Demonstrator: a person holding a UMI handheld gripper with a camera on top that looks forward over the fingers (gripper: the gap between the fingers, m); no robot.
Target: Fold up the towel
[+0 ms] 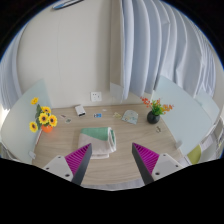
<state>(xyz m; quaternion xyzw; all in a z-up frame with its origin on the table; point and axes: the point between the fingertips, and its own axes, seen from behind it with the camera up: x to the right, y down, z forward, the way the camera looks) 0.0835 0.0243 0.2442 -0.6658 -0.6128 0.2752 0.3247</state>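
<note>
Fingers (113, 163) spread above table (60, 150), holding nothing, folded towel (96, 135) beyond, small items indistinct

The pale wood-grain table top (60, 150) is showing a smooth, matt finish. The folded mint-green cloth towel (97, 134) is looking soft and dull on it. The gripper (113, 160), fingers spread apart with nothing between them, is wearing ridged, matt magenta pads (79, 159). The long white fabric curtains (165, 50) are hanging in soft folds. The small dark flower pot (153, 117) is looking slightly glossy.
</note>
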